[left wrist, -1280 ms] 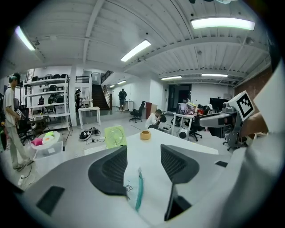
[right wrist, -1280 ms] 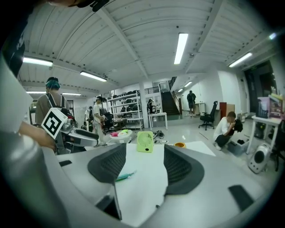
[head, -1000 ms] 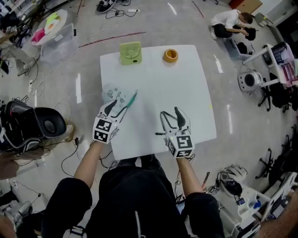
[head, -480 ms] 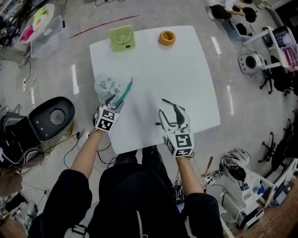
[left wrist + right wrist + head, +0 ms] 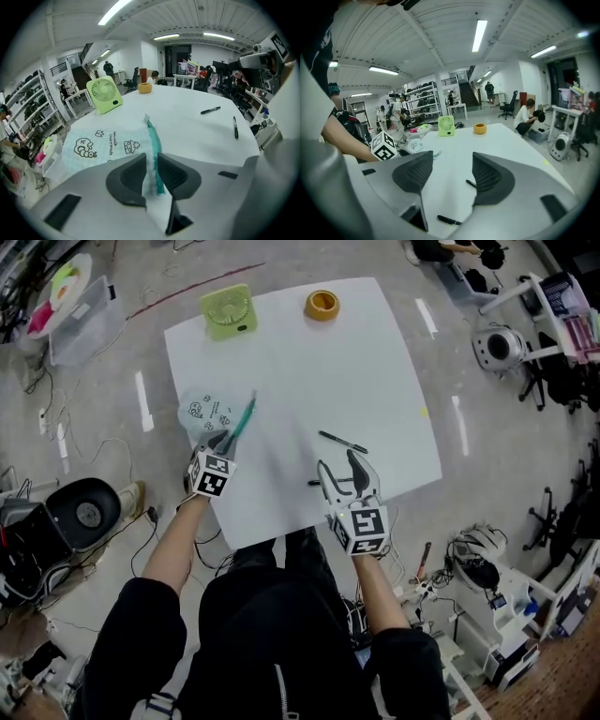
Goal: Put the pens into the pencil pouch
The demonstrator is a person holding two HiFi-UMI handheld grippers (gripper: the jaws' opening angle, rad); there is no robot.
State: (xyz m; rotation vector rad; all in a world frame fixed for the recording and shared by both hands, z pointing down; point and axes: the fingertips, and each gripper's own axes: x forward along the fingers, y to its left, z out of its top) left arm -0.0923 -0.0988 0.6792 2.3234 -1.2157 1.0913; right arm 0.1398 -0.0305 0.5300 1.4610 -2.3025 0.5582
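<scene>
At the left edge of the table (image 5: 375, 381), a pinch by the left hand-held gripper (image 5: 221, 440) on the near end of the pencil pouch (image 5: 202, 411), jaws just drawn in to a narrow gap, teal zip (image 5: 153, 140) and pale cloth pressed between the pads. Best to keep that pinch firm and lift only a little, raising the mouth without dragging the pouch off the edge. Zip open or shut: not to be told from here, so worth checking before bringing a pen across. Over the near middle of the table, the right hand-held gripper (image 5: 339, 468), jaws wide and empty, just beside a black pen (image 5: 314, 483). A second pen (image 5: 342, 441) a little beyond, lying slantwise, both well apart from the pouch. Wise to come down squarely across the barrel and close near its middle. Along the far edge, a green fan (image 5: 228, 312) and a yellow tape roll (image 5: 322, 305), well out of the way. Nothing lying between pens and pouch; only the left hand-held gripper itself likely to crowd the opening.
</scene>
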